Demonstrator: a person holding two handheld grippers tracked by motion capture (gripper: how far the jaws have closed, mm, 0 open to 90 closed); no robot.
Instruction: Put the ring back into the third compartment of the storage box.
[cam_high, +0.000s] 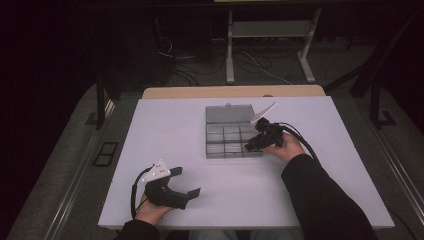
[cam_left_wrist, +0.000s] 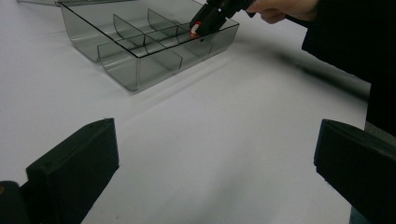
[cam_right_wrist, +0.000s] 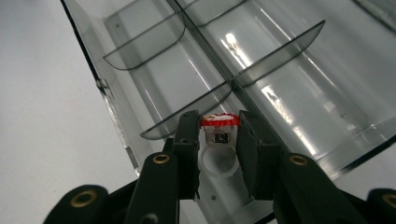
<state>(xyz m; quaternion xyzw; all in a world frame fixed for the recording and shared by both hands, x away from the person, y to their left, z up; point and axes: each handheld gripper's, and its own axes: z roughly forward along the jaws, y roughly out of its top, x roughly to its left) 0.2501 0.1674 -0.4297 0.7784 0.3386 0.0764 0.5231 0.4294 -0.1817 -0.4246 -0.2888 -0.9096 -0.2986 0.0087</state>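
My right gripper (cam_right_wrist: 218, 140) pinches a small white ring with a red top (cam_right_wrist: 219, 122) over the organizer box (cam_high: 215, 150) at its near right corner. It looks light, stiff and slippery, so I grip its band sides. My left gripper (cam_high: 185, 181), jaws spread, rests near the table's (cam_high: 175, 115) front left edge.

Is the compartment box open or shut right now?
Open. The box has its lid folded back flat on the table, and its dividers are exposed.
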